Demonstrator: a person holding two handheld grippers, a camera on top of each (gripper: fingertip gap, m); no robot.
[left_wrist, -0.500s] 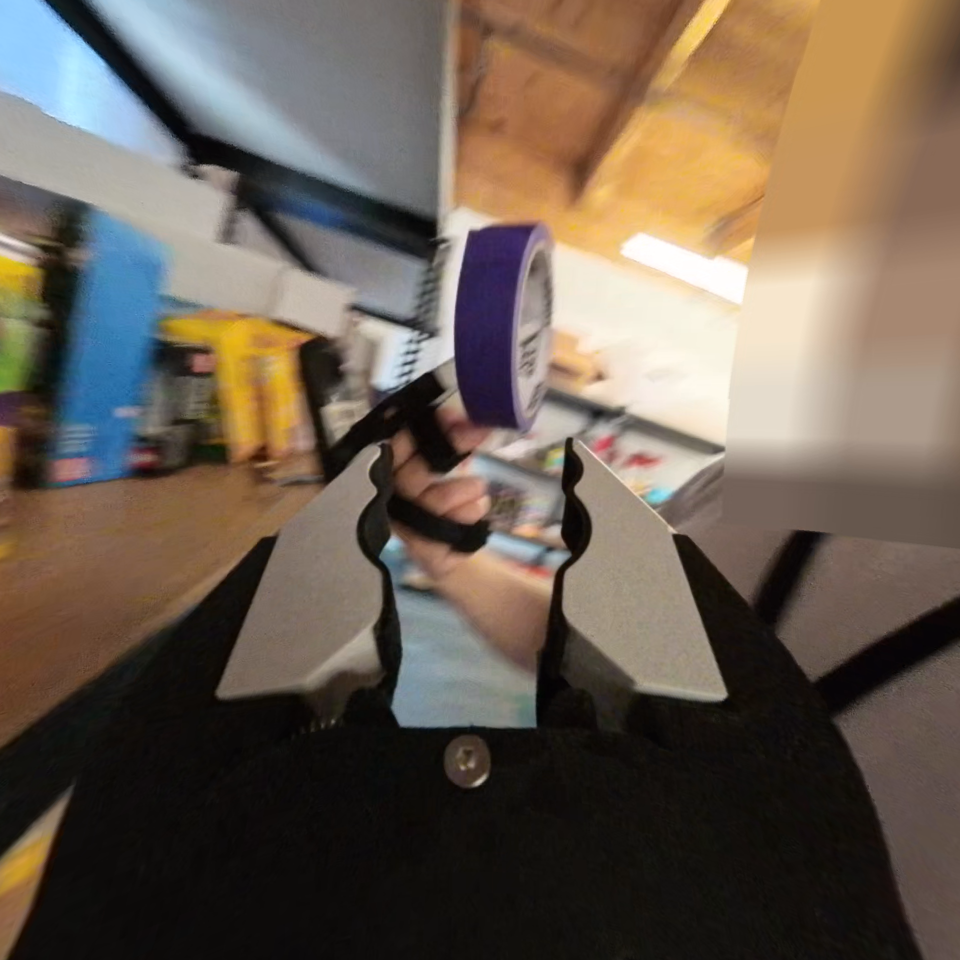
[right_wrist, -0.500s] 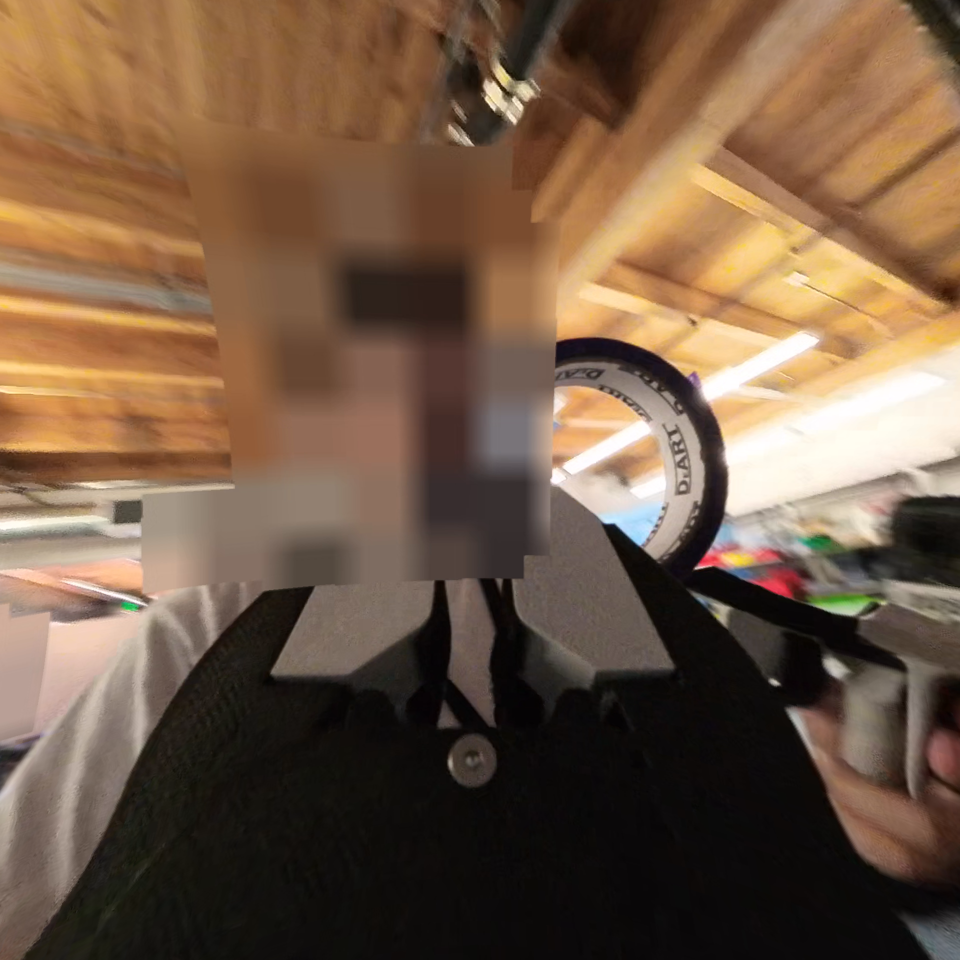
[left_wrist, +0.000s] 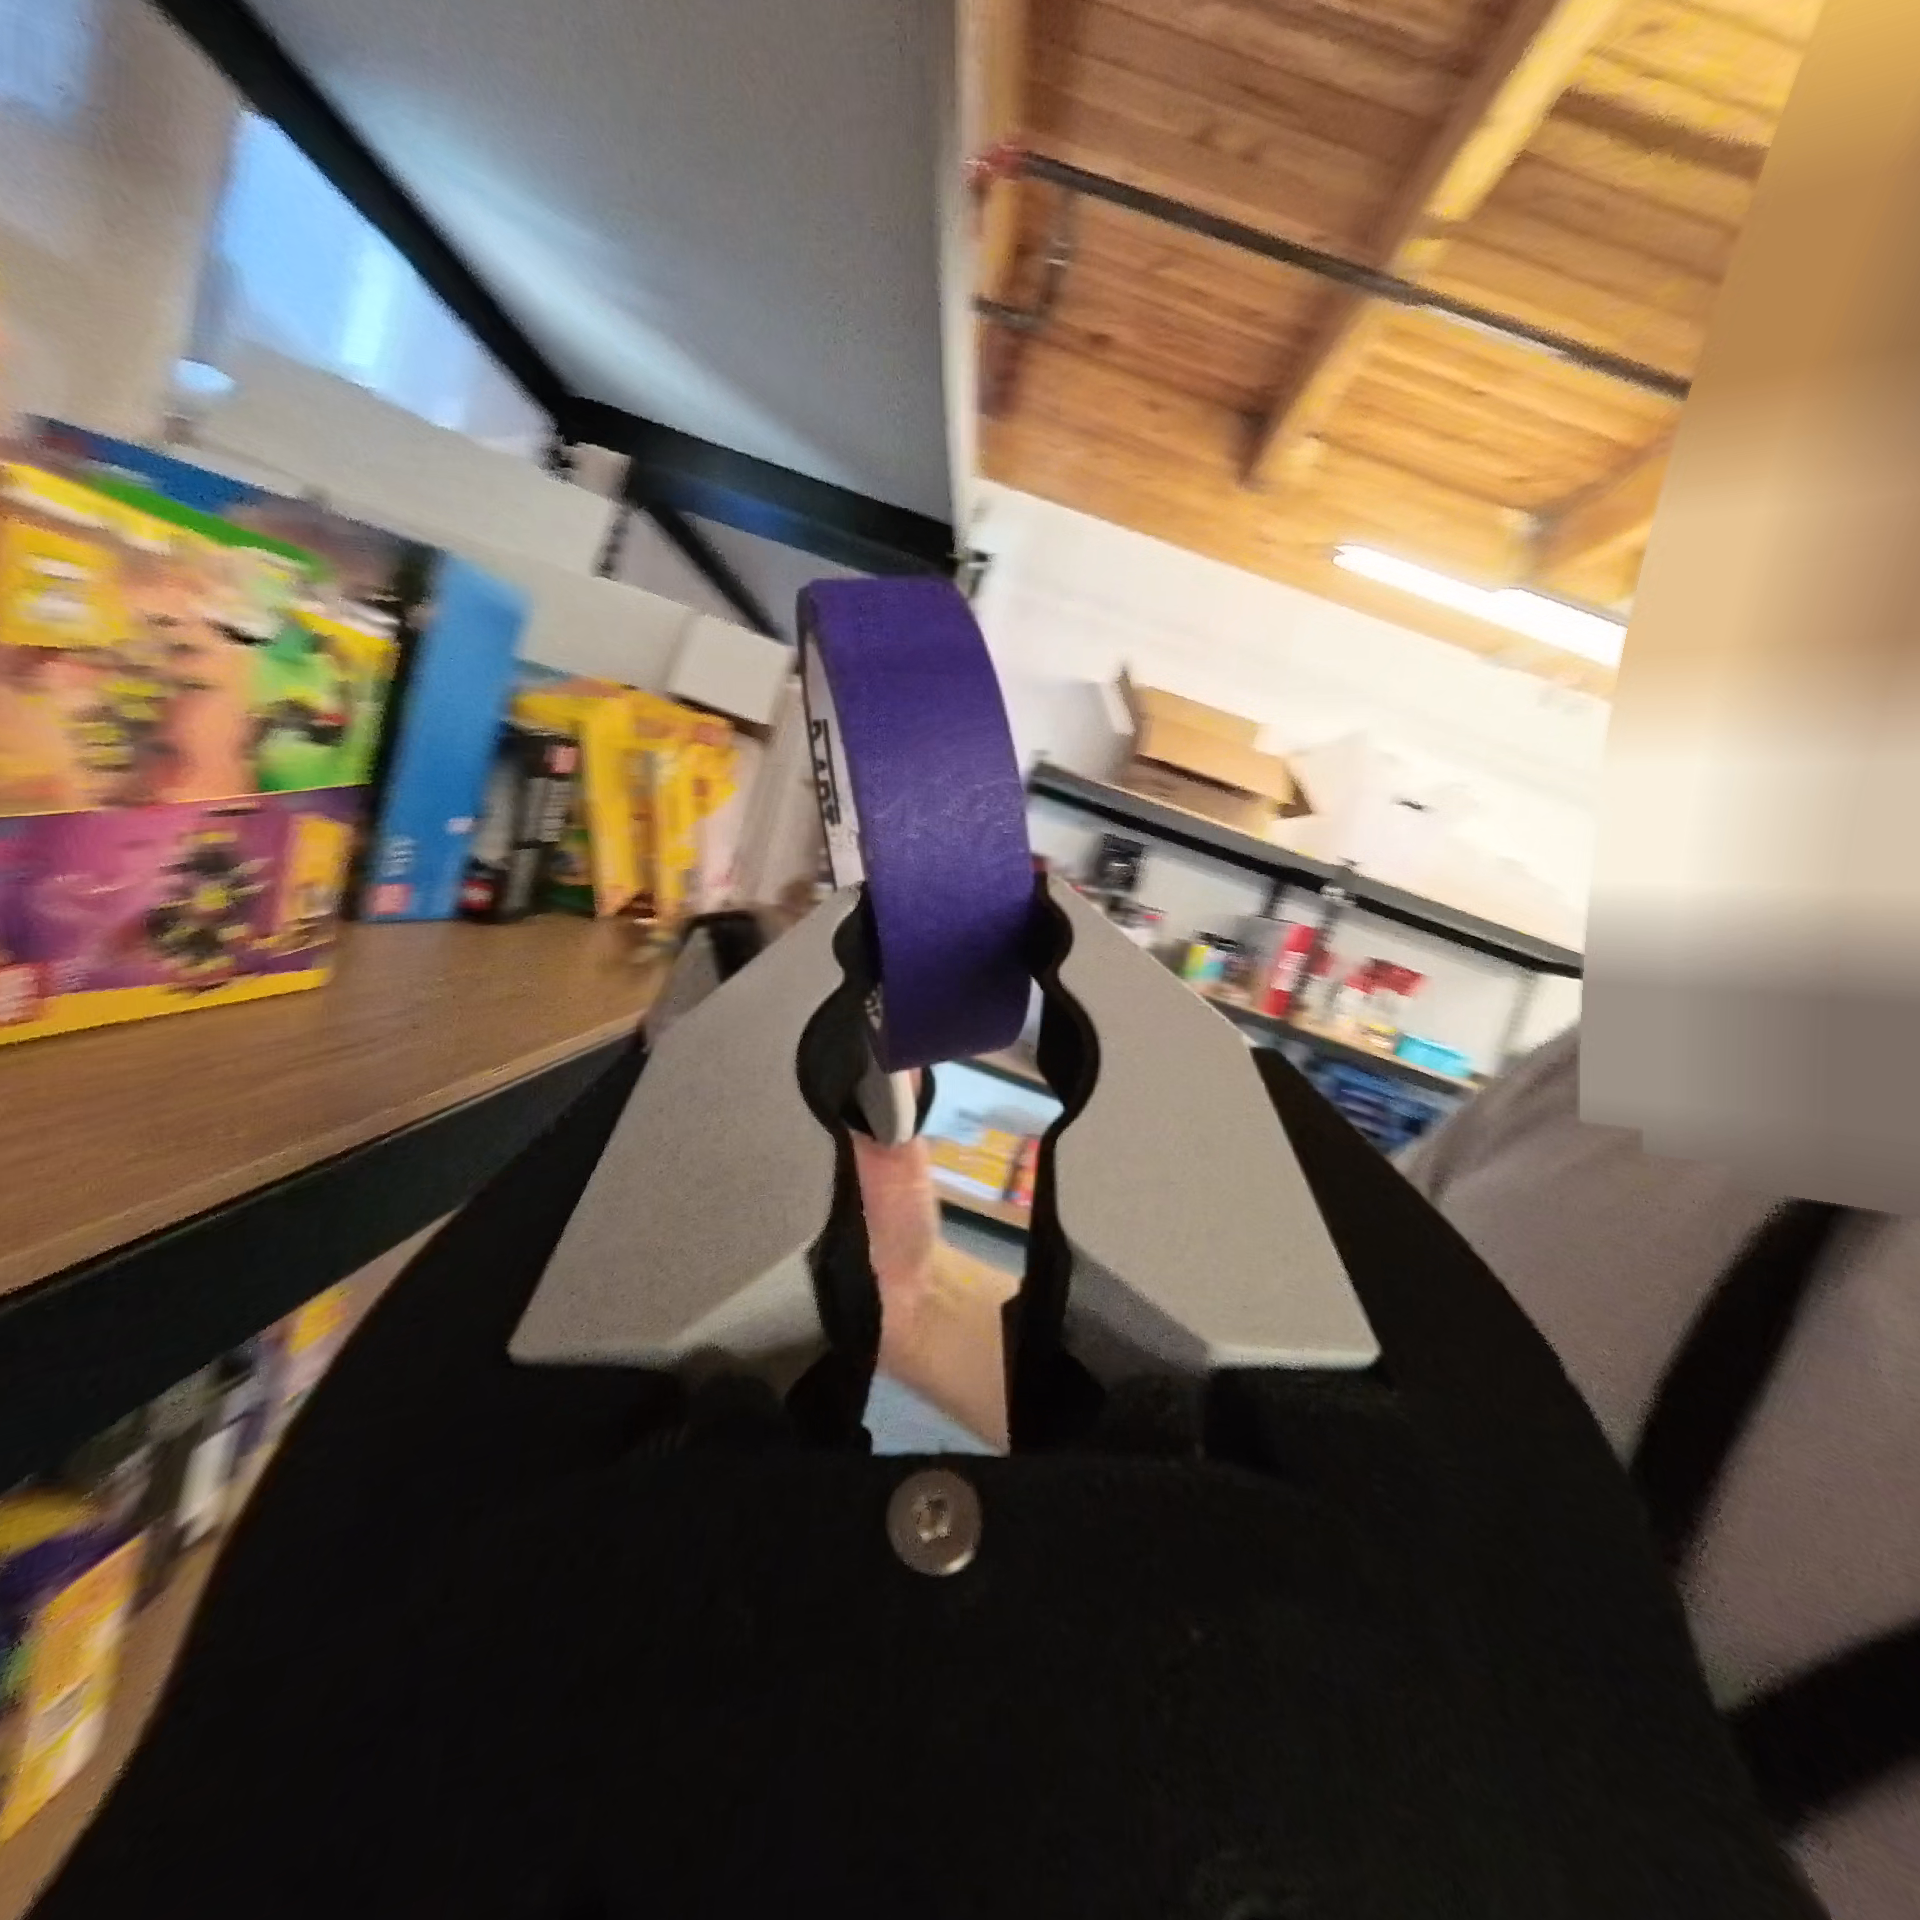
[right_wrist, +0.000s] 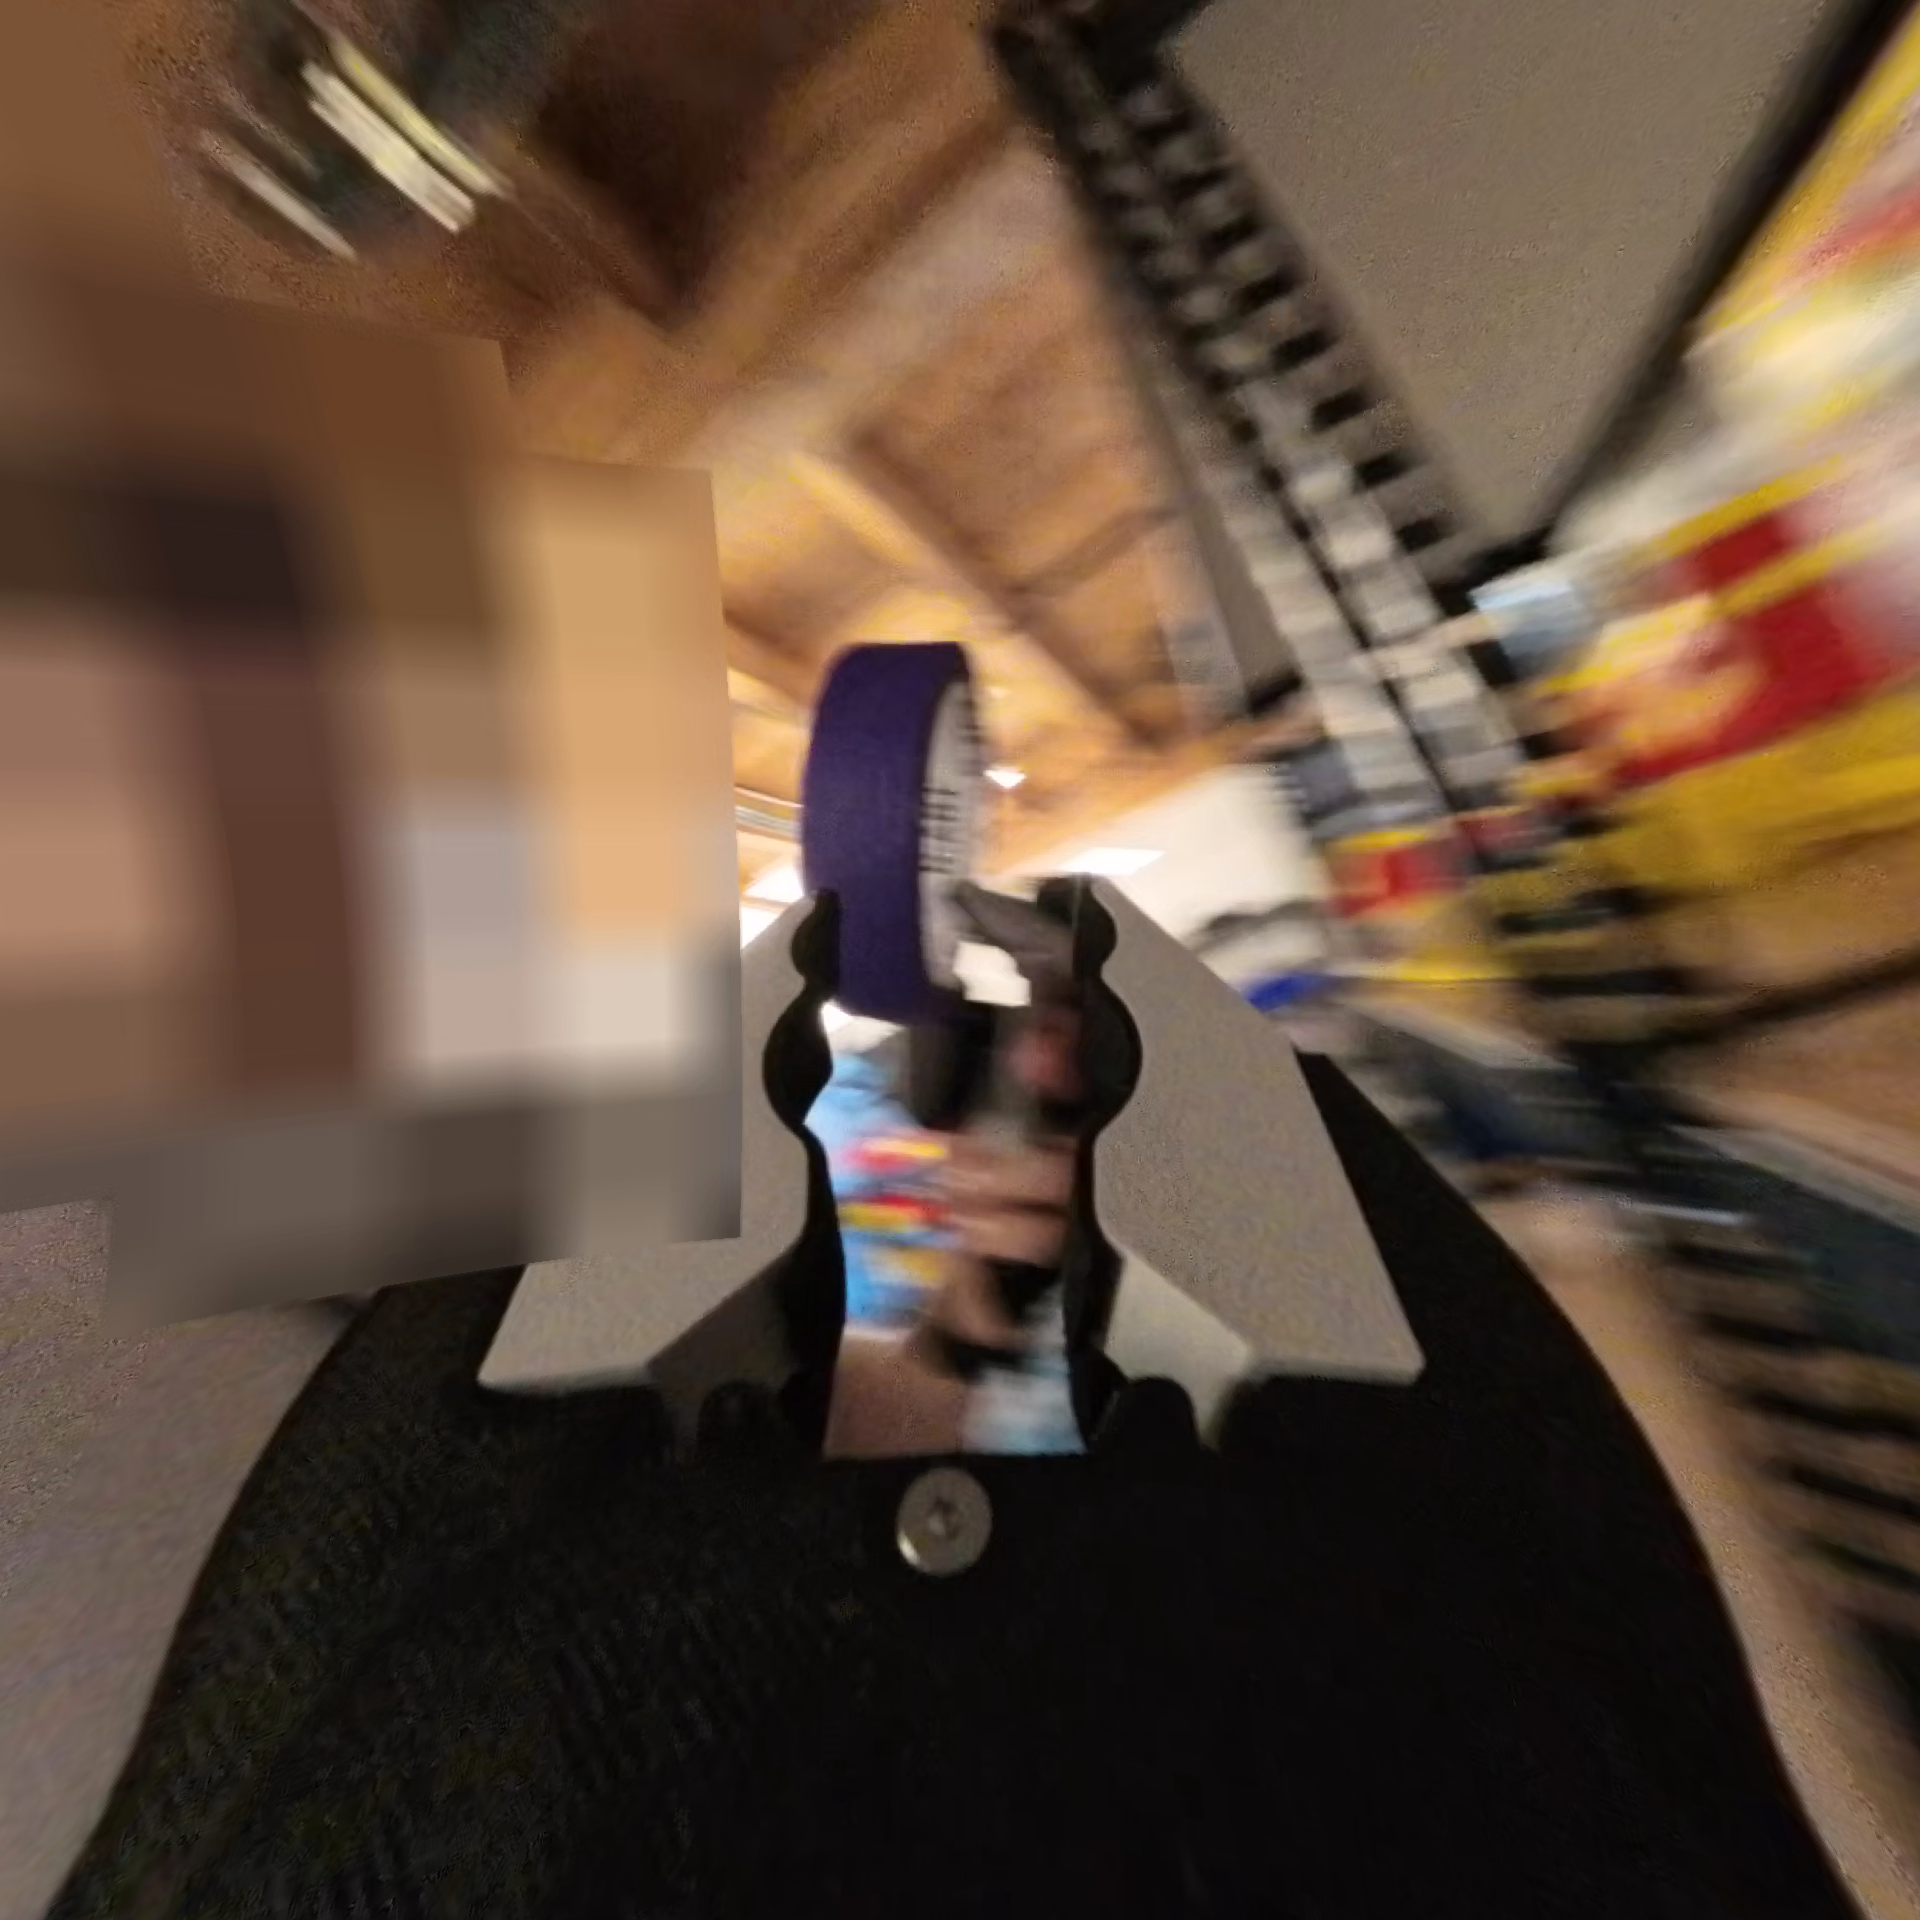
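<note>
My left tool (left_wrist: 951, 997) pinches the light, stiff purple tape roll (left_wrist: 925, 831) across its width; right tool (right_wrist: 956, 977) spread.

The roll of purple tape (left_wrist: 940, 831) has a matt, faintly scuffed paper-like skin over a white card core. The left tongs (left_wrist: 940, 966) show grainy matt grey fingers (left_wrist: 1164, 1164) with black wavy rubbery pads, set in a rough black body with a shiny metal screw (left_wrist: 933, 1541). On the left, the wood-grain shelf (left_wrist: 239, 1101) looks smooth, carrying glossy cardboard boxes (left_wrist: 156, 831).
</note>
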